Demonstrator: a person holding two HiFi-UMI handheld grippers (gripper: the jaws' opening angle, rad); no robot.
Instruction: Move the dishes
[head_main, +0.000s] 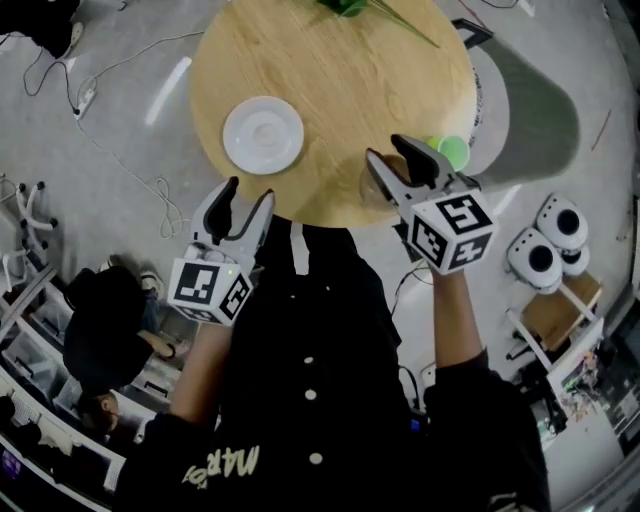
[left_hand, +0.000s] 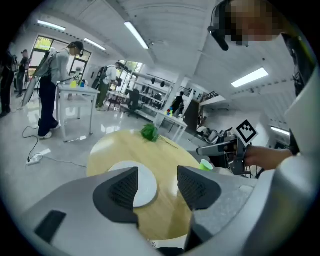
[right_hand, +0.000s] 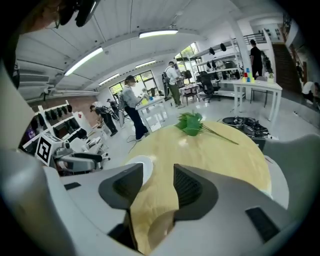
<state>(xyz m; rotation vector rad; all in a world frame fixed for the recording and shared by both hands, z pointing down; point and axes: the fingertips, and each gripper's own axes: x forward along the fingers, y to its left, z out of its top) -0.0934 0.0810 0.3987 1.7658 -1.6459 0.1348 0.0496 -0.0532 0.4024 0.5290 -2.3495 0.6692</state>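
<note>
A white plate (head_main: 263, 133) lies on the left part of the round wooden table (head_main: 330, 70). My left gripper (head_main: 243, 208) hovers just off the table's near edge, below the plate, jaws open and empty. In the left gripper view the plate (left_hand: 146, 186) shows beyond the open left gripper (left_hand: 157, 186). My right gripper (head_main: 397, 160) hangs over the near right edge, open, with nothing between its pads. A green cup (head_main: 452, 150) stands just right of it, and a round tan dish (head_main: 372, 186) sits under it at the rim. The right gripper view shows the plate (right_hand: 142, 166) left of the right gripper (right_hand: 157, 187).
A green leafy sprig (head_main: 350, 8) lies at the table's far edge. Cables (head_main: 120, 150) trail over the floor at left. White round devices (head_main: 545, 245) and a cardboard box (head_main: 560, 310) sit on the floor at right. People and work tables stand further back in the room.
</note>
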